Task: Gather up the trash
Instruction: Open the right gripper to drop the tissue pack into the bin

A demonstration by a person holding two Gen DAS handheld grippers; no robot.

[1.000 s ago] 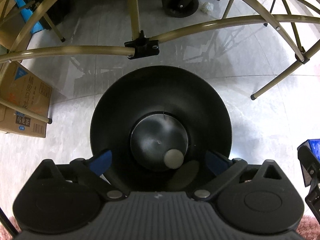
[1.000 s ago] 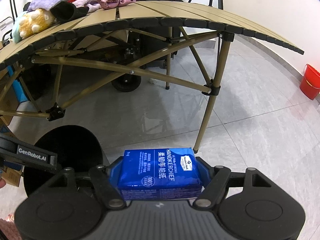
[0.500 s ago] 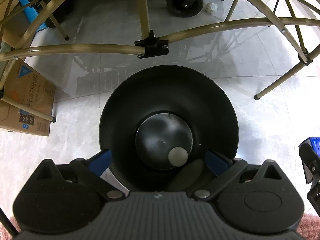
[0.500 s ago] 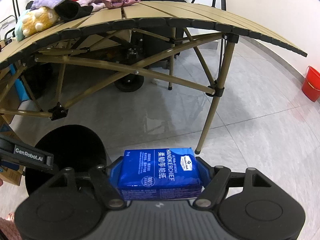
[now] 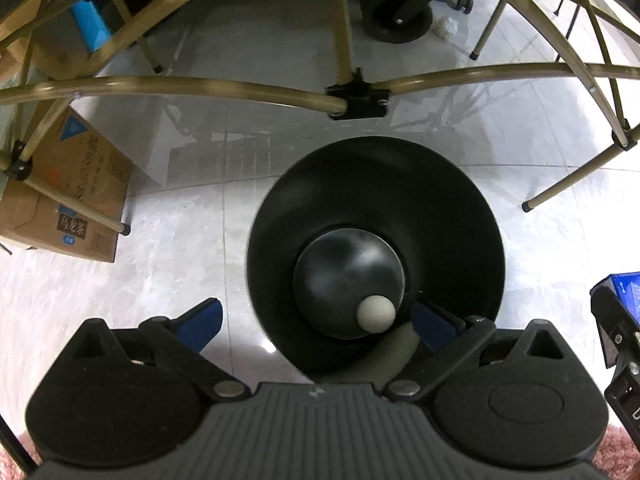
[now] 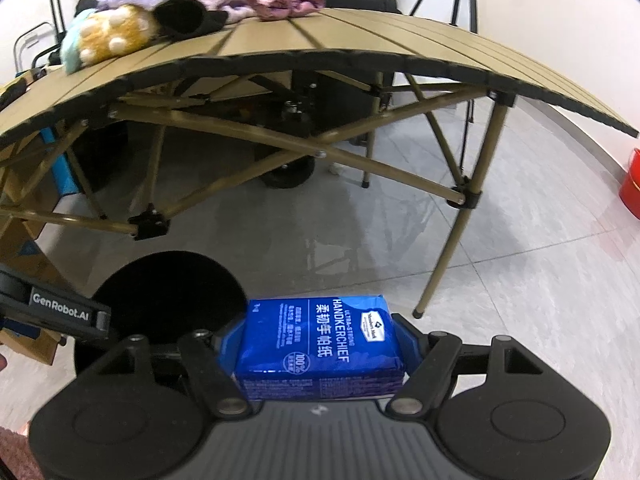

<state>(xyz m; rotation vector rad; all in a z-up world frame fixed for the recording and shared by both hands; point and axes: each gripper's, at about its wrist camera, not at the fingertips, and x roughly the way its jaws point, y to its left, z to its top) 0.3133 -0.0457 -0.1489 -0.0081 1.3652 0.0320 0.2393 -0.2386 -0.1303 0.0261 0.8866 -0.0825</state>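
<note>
My right gripper (image 6: 320,340) is shut on a blue handkerchief tissue pack (image 6: 316,344), held above the grey floor just right of a round black trash bin (image 6: 168,300). In the left wrist view I look almost straight down into that trash bin (image 5: 372,208); a pale round ball (image 5: 376,314) lies on its dark bottom. My left gripper (image 5: 316,320) is open above the bin's near rim, one blue finger (image 5: 200,320) over the floor, the other over the bin. The right gripper (image 5: 616,320) and tissue pack (image 5: 630,292) show at the right edge.
A tan folding table (image 6: 360,40) with clothes and a plush toy (image 6: 104,36) stands ahead; its crossed legs (image 5: 356,98) run just beyond the bin. A cardboard box (image 5: 68,200) sits left, a red bucket (image 6: 630,184) far right, and a crumpled white wad (image 5: 446,26) lies by a wheel.
In the left wrist view the bin has slid right, so the left finger now hangs over the floor. The right gripper, still holding the tissue pack, has drifted a little relative to the table.
</note>
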